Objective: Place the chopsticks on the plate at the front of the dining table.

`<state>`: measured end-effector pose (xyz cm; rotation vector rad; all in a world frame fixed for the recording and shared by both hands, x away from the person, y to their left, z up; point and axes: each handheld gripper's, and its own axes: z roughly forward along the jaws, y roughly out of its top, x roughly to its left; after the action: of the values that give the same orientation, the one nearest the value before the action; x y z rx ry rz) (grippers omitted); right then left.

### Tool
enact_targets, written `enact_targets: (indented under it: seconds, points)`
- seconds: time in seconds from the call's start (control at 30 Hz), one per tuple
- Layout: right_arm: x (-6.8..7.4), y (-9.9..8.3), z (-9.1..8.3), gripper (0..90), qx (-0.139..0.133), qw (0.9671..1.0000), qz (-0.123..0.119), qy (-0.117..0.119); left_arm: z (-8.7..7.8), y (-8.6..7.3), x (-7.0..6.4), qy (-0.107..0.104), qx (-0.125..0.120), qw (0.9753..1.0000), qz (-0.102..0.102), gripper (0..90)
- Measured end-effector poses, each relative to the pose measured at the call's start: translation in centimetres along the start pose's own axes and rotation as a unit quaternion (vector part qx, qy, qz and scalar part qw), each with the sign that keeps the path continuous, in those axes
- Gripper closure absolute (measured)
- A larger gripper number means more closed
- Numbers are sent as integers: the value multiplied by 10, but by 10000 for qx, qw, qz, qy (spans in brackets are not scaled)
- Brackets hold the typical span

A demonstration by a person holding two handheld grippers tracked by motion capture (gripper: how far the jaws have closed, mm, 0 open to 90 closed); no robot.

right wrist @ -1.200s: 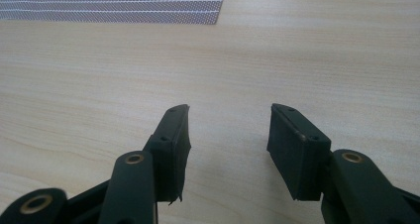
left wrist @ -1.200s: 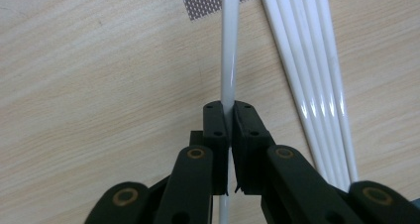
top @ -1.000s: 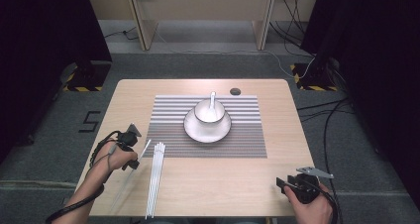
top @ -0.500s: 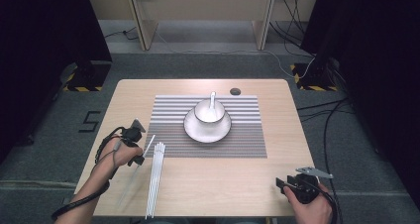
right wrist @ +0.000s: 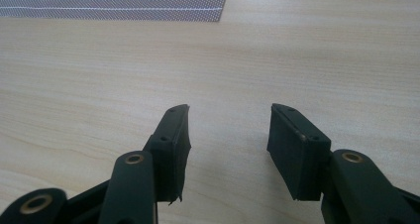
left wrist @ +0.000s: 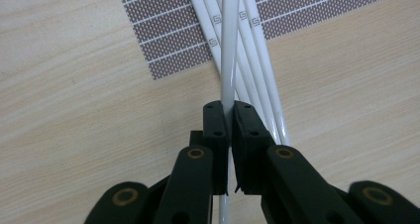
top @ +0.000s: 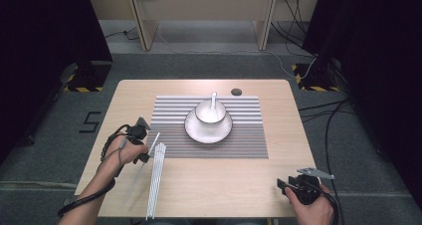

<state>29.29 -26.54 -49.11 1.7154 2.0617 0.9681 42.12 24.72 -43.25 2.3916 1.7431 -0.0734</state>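
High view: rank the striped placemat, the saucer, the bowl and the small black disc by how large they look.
1. striped placemat, by far the largest
2. saucer
3. bowl, sitting on the saucer
4. small black disc, far smallest
All sit at a similar distance from the camera, so the order is safe.

Place setting on the light wooden surface (top: 209, 180)

A striped woven placemat (top: 249, 135) lies centre-far, bearing a white saucer (top: 199, 134) with a white bowl (top: 209, 113) and white spoon (top: 214, 98) in it. White plastic chopsticks (top: 155, 177) lie near-left, their far tips touching the placemat's left corner. A small black disc (top: 236, 91) sits behind the placemat.
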Motion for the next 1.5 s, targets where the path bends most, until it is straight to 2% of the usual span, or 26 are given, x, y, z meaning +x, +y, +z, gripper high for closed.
enact_targets:
  seconds: [0.2, 0.87, 1.5]
  points:
    - [0, 0, 0, 509, -4, 10000, -2, -4, 0, 4, -1, -36, -6, 10000, -47, 854]
    - [0, 0, 1, 509, -9, 10000, -10, 19, -4, 22, -17, -48, -49, 10000, -14, 853]
    - [-1, 0, 0, 509, -24, 10000, 21, 9, -5, 27, -21, -89, -143, 9999, 4, 853]
